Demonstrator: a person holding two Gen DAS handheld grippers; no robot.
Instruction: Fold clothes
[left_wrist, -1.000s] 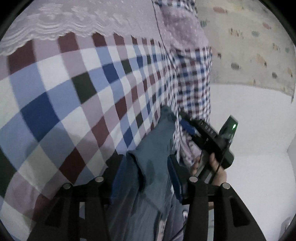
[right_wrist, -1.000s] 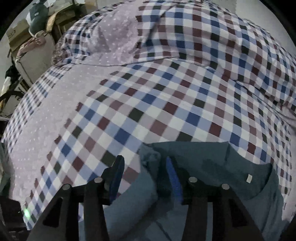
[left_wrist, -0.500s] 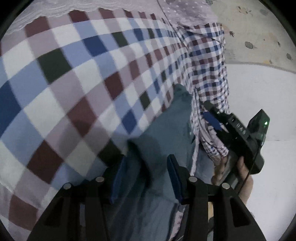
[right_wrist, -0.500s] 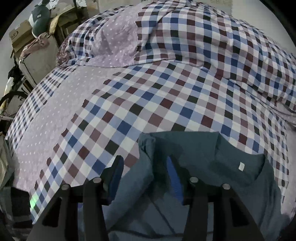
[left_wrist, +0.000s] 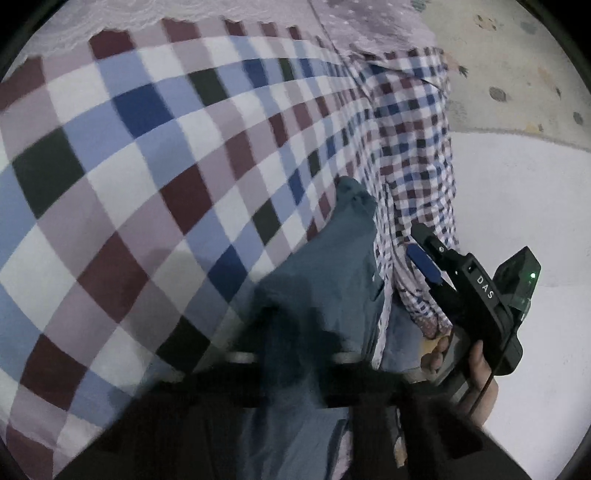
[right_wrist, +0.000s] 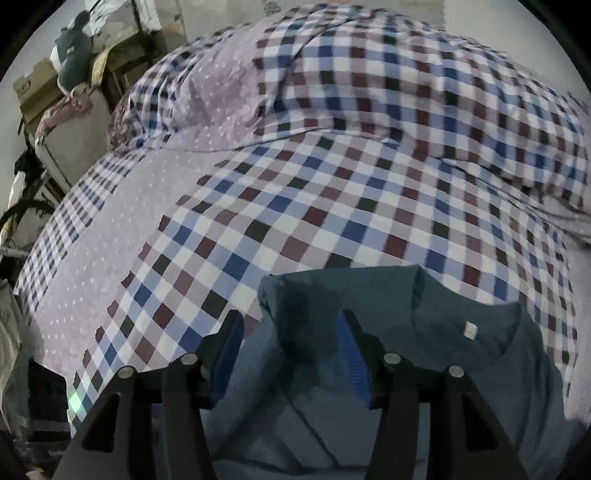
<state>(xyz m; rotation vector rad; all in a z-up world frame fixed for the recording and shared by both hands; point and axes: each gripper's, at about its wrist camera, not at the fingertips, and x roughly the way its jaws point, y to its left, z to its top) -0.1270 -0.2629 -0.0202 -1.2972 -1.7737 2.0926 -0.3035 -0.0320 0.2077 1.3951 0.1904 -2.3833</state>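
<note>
A teal T-shirt lies on a checked bedspread near the bed's edge. In the blurred left wrist view my left gripper has its fingers drawn in on a bunched fold of the shirt. In the right wrist view the T-shirt shows its neckline and a white label. My right gripper stands open, its blue-padded fingers astride the shirt's shoulder corner. The left wrist view also shows the right gripper beside the shirt, held by a person's hand.
The bedspread hangs over the bed's side above a white floor. A checked pillow lies at the far end. Boxes and clutter stand beyond the bed at the upper left.
My left gripper's fingers have come together on the shirt fold, and its view has blurred. The right gripper has stayed open and drawn back slightly, showing more of the shirt.
</note>
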